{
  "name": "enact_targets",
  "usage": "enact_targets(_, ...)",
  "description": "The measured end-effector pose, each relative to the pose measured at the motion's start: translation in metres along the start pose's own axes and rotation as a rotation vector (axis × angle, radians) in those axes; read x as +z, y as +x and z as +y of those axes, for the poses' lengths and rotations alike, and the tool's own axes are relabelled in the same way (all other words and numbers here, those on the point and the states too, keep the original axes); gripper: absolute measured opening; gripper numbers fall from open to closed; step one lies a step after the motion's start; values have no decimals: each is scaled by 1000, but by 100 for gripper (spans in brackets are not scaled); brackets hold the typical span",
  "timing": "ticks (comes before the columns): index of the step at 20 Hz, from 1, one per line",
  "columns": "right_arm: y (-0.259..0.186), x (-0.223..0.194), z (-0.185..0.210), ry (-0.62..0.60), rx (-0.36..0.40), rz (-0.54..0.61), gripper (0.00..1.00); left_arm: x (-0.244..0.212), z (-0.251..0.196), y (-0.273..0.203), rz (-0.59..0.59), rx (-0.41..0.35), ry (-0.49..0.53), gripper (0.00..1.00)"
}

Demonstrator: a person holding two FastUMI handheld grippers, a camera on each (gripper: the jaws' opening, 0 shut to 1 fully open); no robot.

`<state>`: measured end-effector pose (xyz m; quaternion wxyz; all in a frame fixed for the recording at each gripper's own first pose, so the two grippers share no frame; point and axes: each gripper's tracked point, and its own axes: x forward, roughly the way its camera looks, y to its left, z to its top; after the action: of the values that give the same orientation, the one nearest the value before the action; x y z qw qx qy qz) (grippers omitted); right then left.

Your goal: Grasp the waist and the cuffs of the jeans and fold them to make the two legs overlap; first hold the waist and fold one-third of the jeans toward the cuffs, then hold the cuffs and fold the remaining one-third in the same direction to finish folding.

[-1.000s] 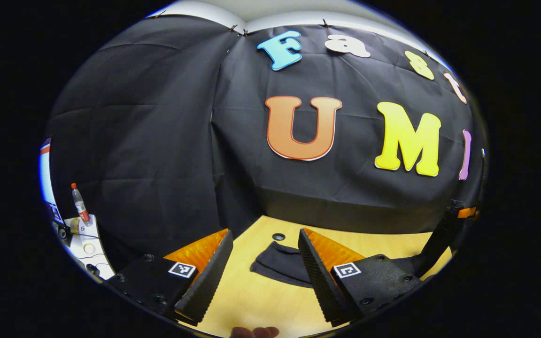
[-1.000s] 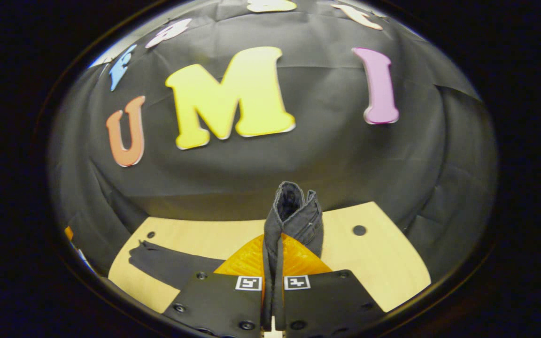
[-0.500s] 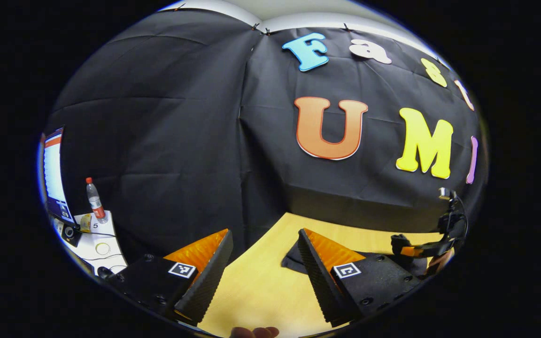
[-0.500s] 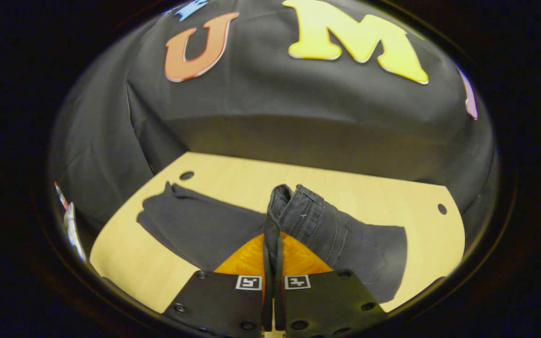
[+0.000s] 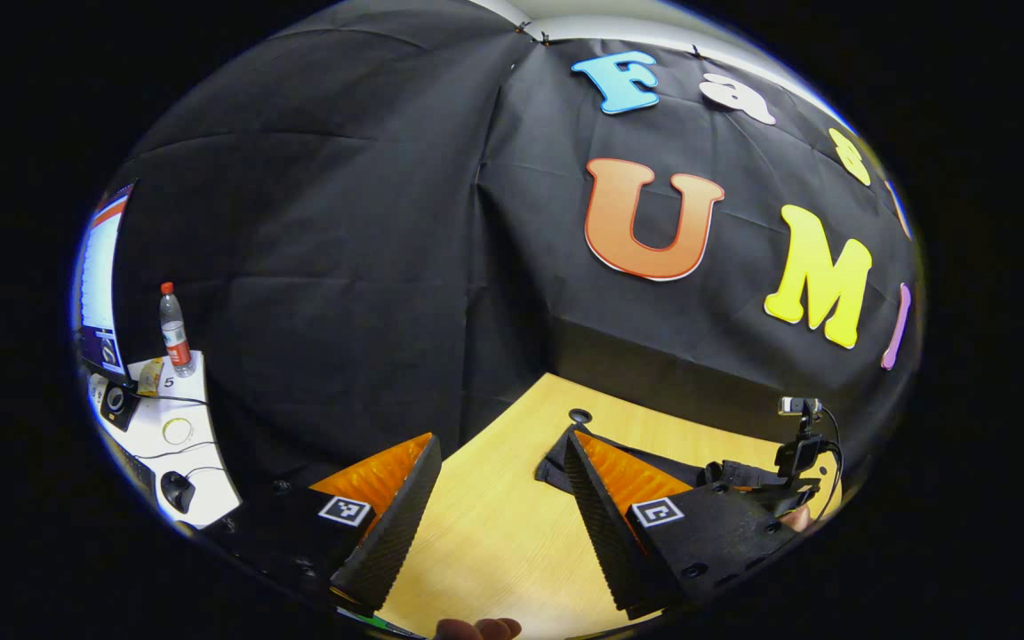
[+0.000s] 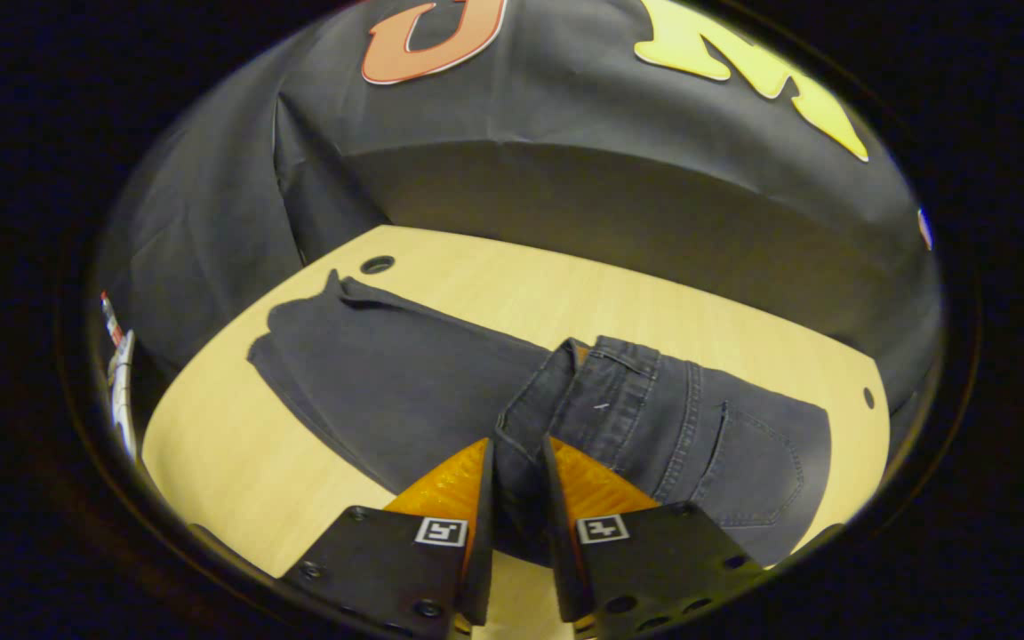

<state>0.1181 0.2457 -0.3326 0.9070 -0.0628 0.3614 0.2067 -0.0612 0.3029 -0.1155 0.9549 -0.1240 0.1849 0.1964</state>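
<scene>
In the right gripper view, the dark jeans (image 6: 441,391) lie spread across the pale wooden bench (image 6: 236,462). The waist (image 6: 583,391) has been folded over onto the legs and sits near the middle of the bench, with the back pocket (image 6: 756,462) facing up to its right. The legs stretch away to the far left, and the cuffs (image 6: 334,298) end just beside a small round hole (image 6: 377,264) in the bench top. The right gripper (image 6: 518,533) sits low over the folded waist with its fingers a little apart. A bunch of waistband cloth stands in the gap between them, and I cannot tell whether both fingers press on it.

In the left gripper view, the left gripper (image 5: 499,511) hangs above a bare part of the bench (image 5: 494,533) with its fingers wide apart and nothing between them. Beyond its right finger the cuff end of the jeans (image 5: 556,462) lies on the bench, near the round hole (image 5: 580,415). Farther right, the right gripper (image 5: 756,476) is low over the bench with a small camera (image 5: 799,407) mounted on it. At the bottom edge a person's fingertips (image 5: 476,628) show. On the far left, outside the booth, a white side table (image 5: 183,436) carries a bottle (image 5: 175,331), with a screen (image 5: 99,302) beside it.
</scene>
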Motion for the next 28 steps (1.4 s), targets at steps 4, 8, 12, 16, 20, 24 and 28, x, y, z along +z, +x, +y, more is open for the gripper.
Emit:
enact_targets(4,-49,14,9,21,97,-20,87,-7,-19,24,-32,-68,25,91)
enact_targets(8,-146,27,7,-11,174,-59,86,-42,-43,61,62,-175,-158,91)
enact_targets(12,-236,37,-43,6,157,-96,84,-94,-68,112,241,-287,-518,94)
enact_targets(16,-267,-11,-163,171,-74,-3,87,-143,-86,165,436,-299,-943,94)
enact_targets(20,-287,-26,-228,295,-202,13,88,-151,-84,205,451,-253,-1067,92)
enact_targets(24,-287,-26,-236,373,-218,12,88,-145,-94,229,435,-276,-1055,92)
enact_targets(28,-285,-32,-234,350,-223,28,88,-141,-102,246,423,-291,-1078,93)
